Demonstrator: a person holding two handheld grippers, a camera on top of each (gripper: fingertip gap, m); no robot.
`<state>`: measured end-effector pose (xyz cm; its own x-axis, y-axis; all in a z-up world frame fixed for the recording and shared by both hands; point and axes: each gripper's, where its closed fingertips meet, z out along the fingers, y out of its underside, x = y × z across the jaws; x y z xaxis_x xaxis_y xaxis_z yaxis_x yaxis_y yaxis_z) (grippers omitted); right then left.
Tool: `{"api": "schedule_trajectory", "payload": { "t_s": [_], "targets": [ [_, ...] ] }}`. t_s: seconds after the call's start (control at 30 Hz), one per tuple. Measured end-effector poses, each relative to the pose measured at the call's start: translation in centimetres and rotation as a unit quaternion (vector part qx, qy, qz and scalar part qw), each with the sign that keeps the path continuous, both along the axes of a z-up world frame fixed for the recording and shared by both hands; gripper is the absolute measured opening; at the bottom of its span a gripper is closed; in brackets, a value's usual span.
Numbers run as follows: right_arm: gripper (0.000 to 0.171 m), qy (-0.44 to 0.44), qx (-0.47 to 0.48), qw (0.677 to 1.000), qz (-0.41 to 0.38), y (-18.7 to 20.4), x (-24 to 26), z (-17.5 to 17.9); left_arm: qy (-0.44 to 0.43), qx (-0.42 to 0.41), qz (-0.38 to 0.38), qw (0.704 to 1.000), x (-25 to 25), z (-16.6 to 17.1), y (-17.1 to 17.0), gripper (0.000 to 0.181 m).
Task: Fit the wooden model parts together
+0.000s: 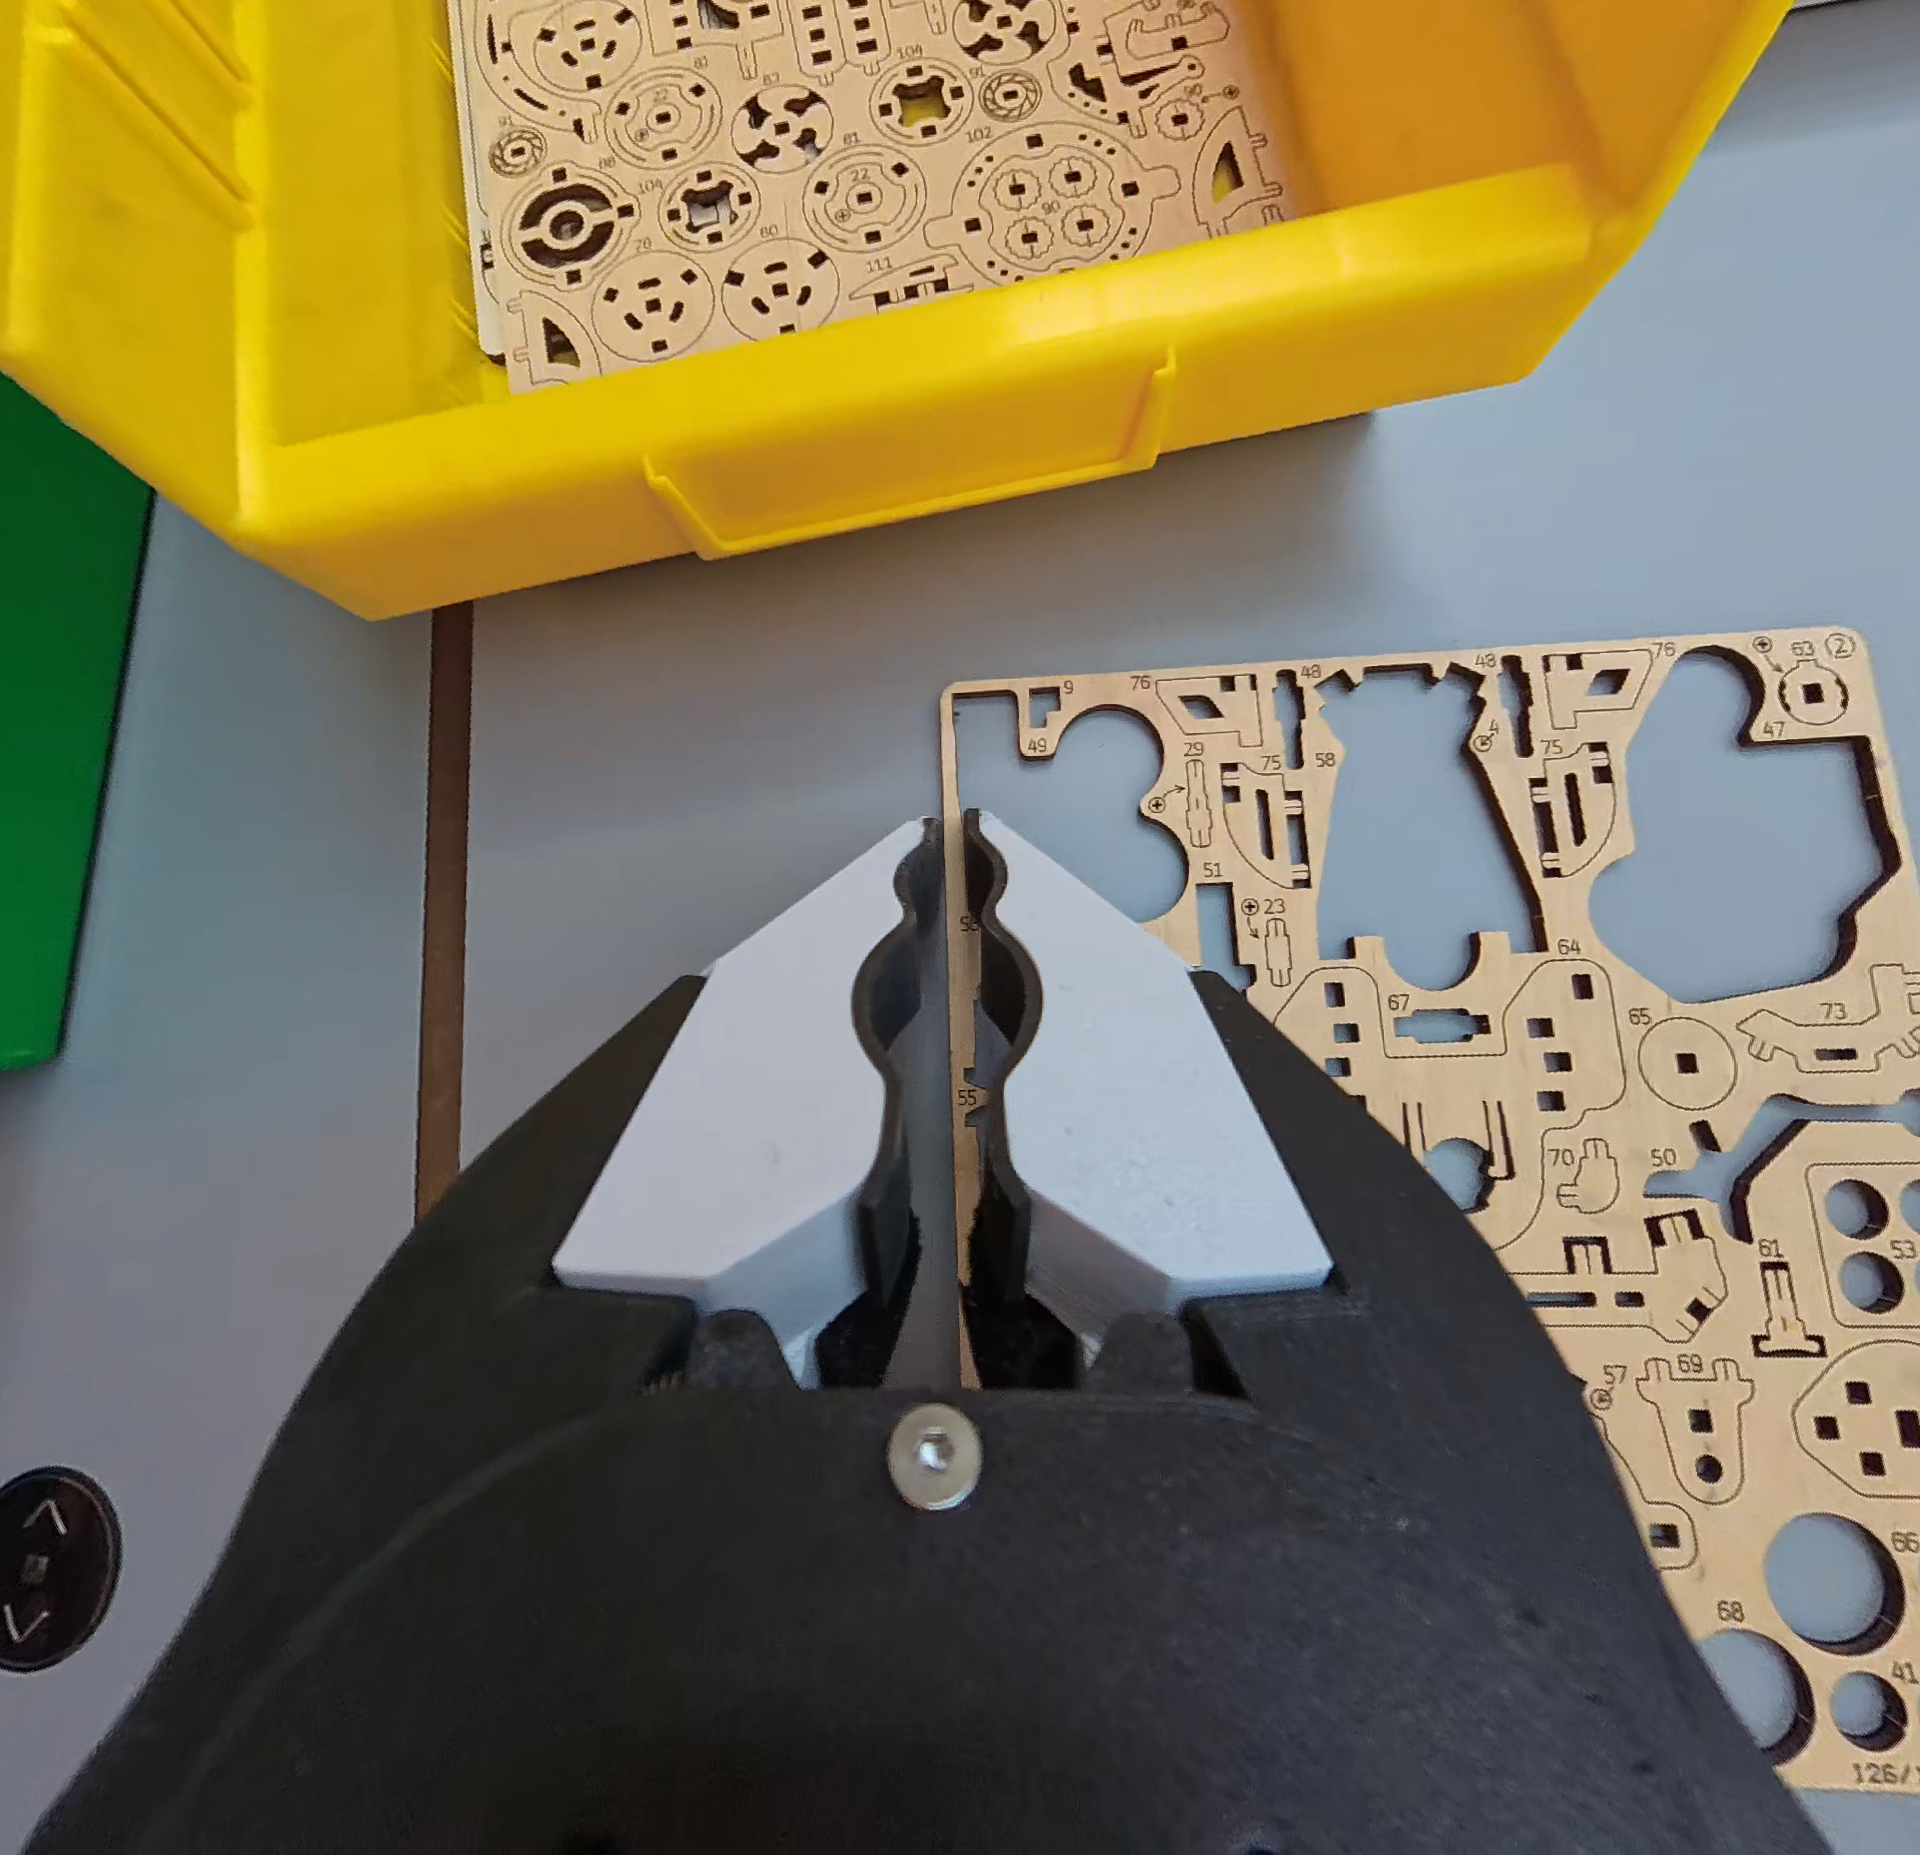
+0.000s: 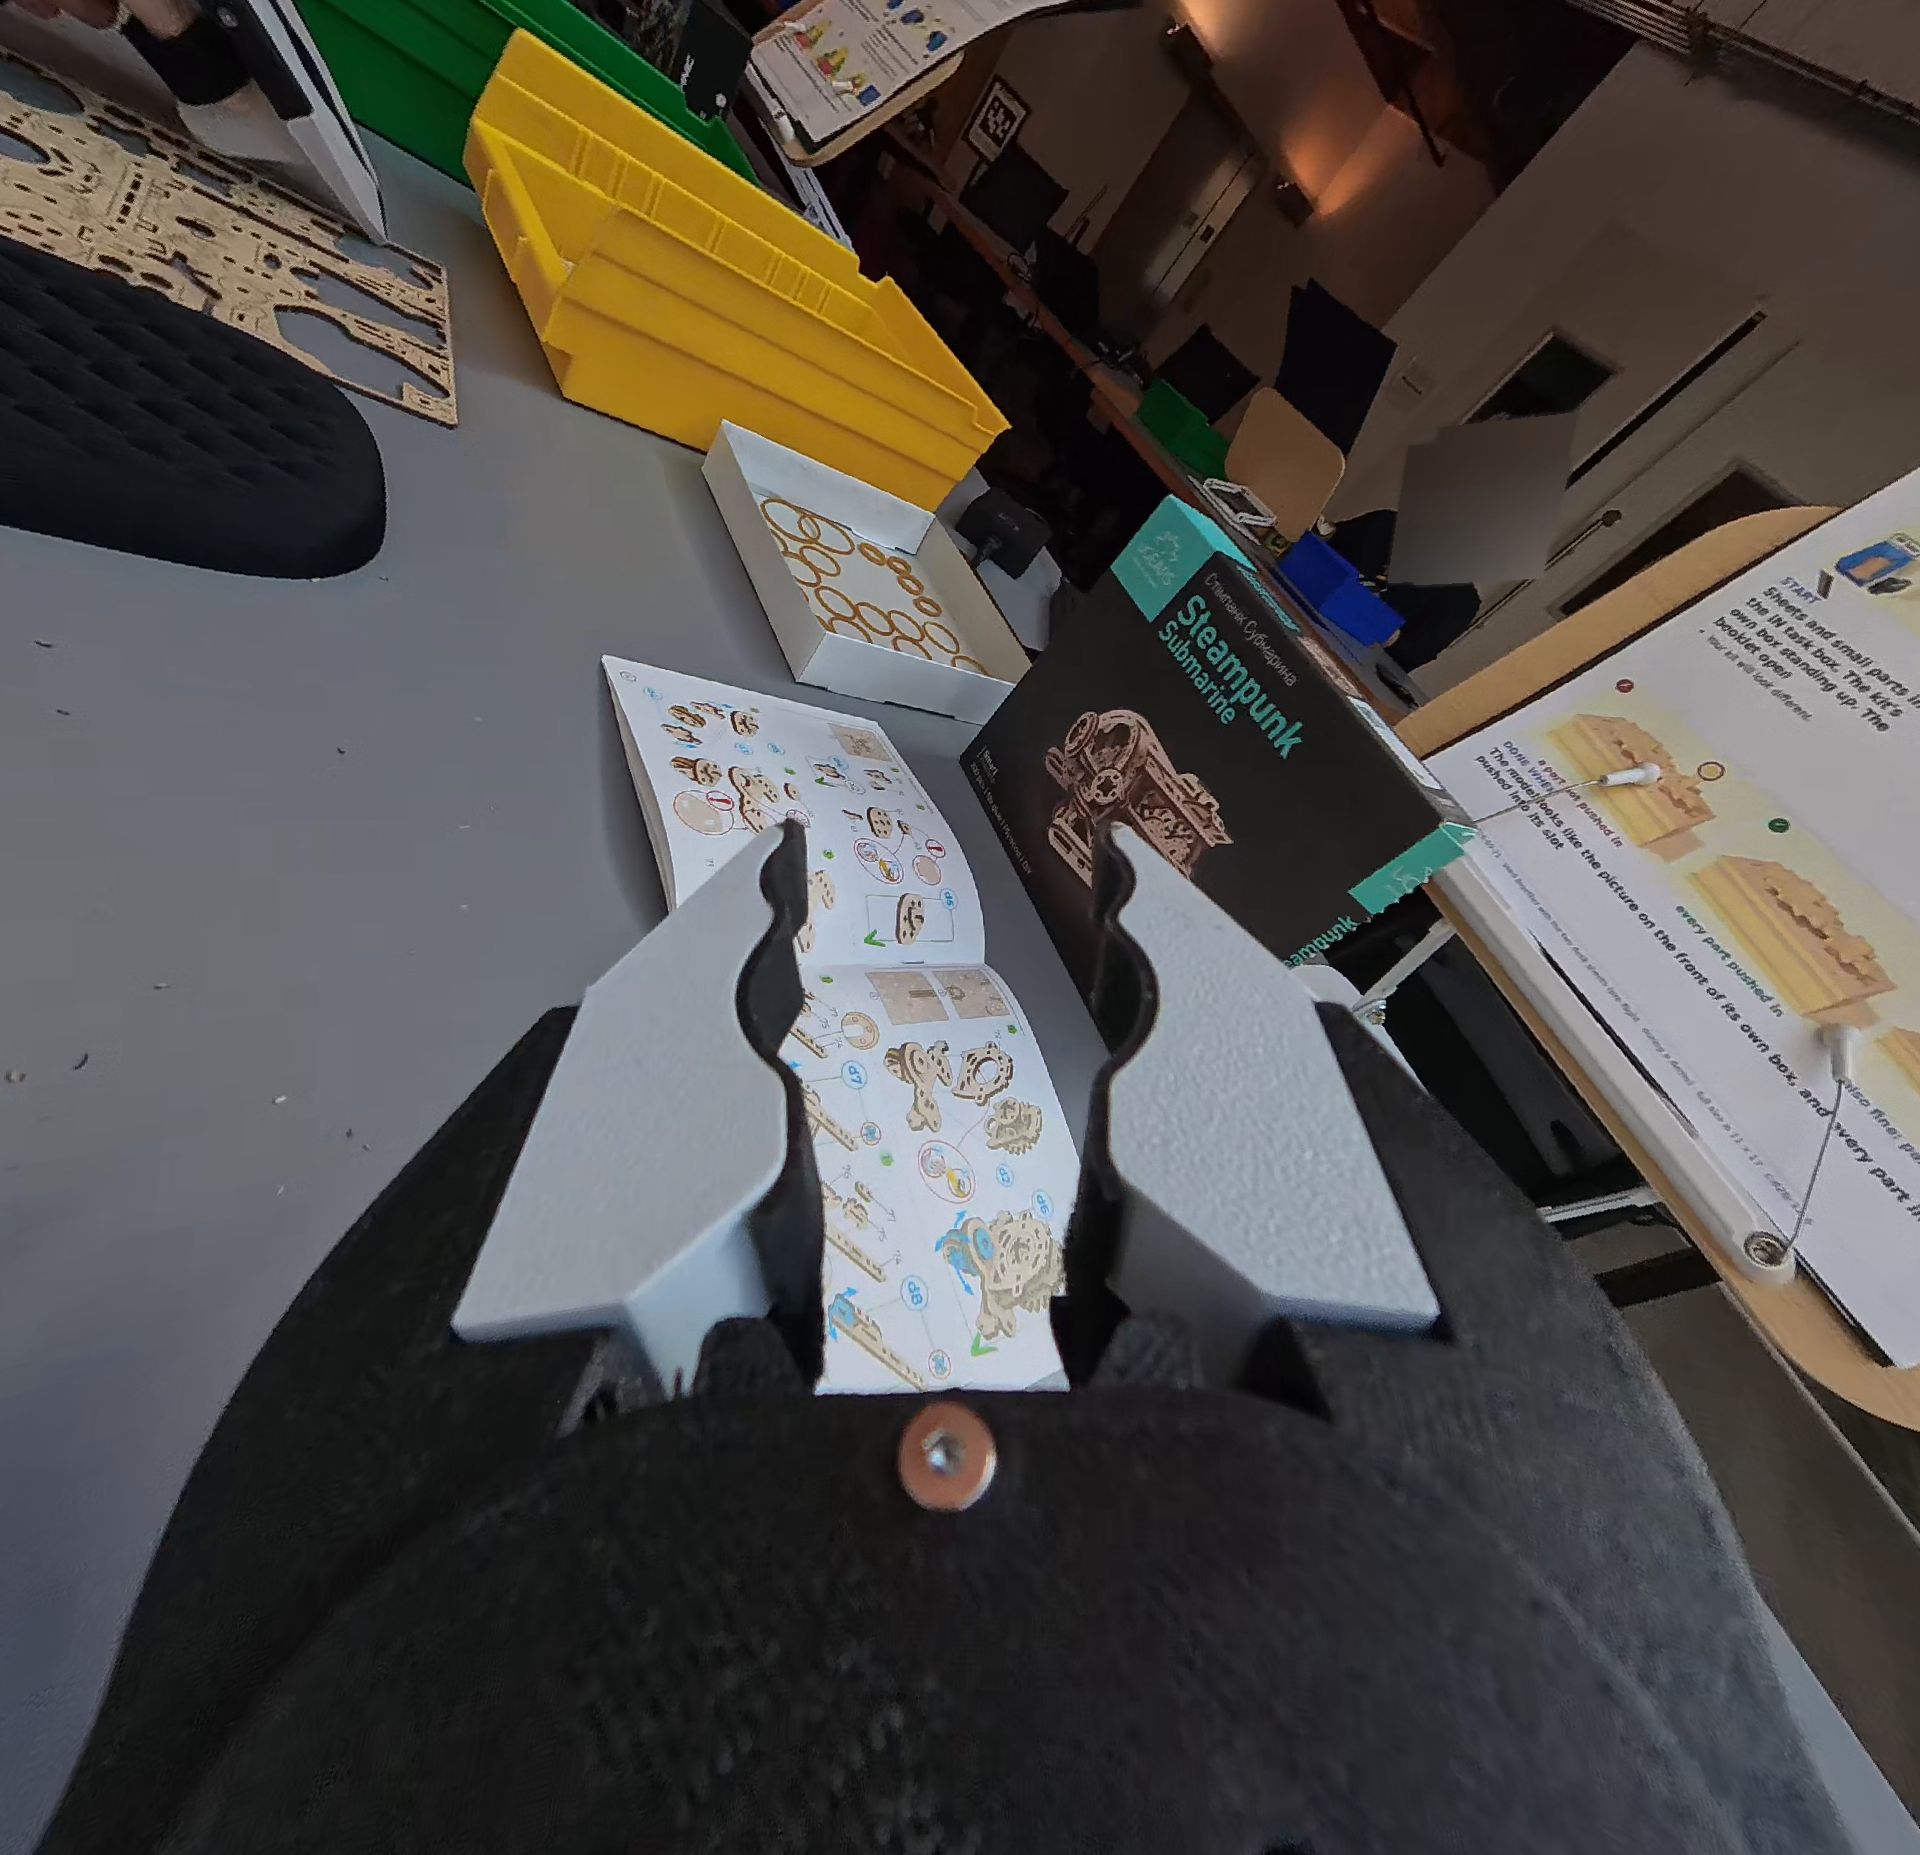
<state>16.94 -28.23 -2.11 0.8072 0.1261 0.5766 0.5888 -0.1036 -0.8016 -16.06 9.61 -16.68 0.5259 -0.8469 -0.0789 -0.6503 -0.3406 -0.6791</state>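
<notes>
A wooden parts sheet (image 1: pixel 1621 1151) with several pieces punched out lies flat on the grey table. My left gripper (image 1: pixel 951 829) is shut to a thin slit, with nothing between the fingers, and its tips are over the sheet's left edge. In the right wrist view the left gripper (image 2: pixel 364 216) points down at the sheet (image 2: pixel 208 226) at far left. My right gripper (image 2: pixel 951 839) is open and empty, above an open instruction booklet (image 2: pixel 914 1078). More uncut wooden sheets (image 1: pixel 831 143) lie in a yellow bin (image 1: pixel 914 455) behind the loose sheet.
A green bin (image 1: pixel 52 714) sits at the left. The right wrist view shows stacked yellow bins (image 2: pixel 727 299), a white tray (image 2: pixel 894 678) of wooden rings, the dark kit box (image 2: pixel 1195 745), a black mesh pad (image 2: pixel 156 423) and a tilted instruction board (image 2: pixel 1714 870).
</notes>
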Motion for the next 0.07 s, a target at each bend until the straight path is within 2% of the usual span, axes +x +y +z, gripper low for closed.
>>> {"api": "schedule_trajectory", "payload": {
  "t_s": [0.03, 0.07],
  "targets": [
    [0.054, -0.004, -0.001, 1.000, 0.001, 0.01, -0.15, -0.04, 0.000, 0.002, -0.002, 1.000, -0.01, 0.02, 0.02, 0.002],
    [0.054, -0.008, -0.003, 1.000, 0.002, 0.03, -0.27, -0.08, 0.000, 0.003, -0.003, 1.000, -0.02, 0.03, 0.02, 0.002]
  ]
}}
